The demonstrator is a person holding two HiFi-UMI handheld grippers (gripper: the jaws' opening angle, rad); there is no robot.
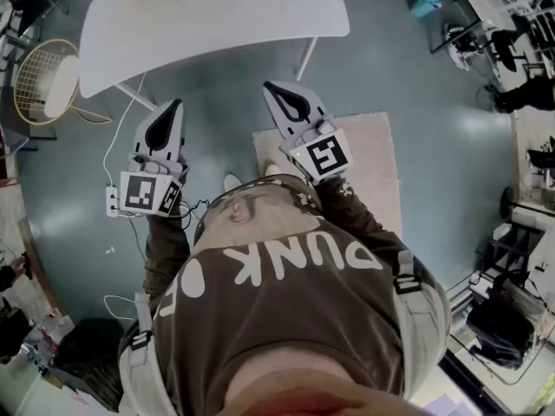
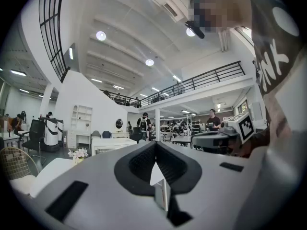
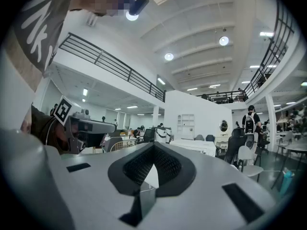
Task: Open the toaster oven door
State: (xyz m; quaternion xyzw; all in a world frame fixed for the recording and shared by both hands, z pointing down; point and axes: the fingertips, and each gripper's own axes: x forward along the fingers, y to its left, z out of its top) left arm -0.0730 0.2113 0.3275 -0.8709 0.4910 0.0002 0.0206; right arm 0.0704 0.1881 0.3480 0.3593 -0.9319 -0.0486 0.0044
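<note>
the toaster oven door isn't in any view, and neither is the oven. the head view shows only floor, furniture and the person's torso, and both gripper views look out over an open hall w/ desks and people far off. so where it sits can't be told from here.

judging by the task alone, such a door is prob. a stiff glass-and-metal flap hinged along its bottom edge, w/ a bar handle across the top. that bar would be the spot to take hold, near its middle, jaws closing over it from the front. the handle may be smooth and slippery, and a light oven could slide fwd when pulled, so bracing the body w/ the other gripper seems wise. the glass calls for a gentle, even pull, no yanking.

the left gripper [image 1: 174, 108] and right gripper [image 1: 277, 91] are both held level in front of the chest, well apart from each other. each has its jaws pressed together w/ nothing between them.

ahead of them stands a white table [image 1: 217, 24], not touched. a pale rug [image 1: 373, 163] lies under the right side, a power strip [image 1: 113, 202] is on the floor by the left gripper, and a wire chair [image 1: 35, 76] stands off to the left.
</note>
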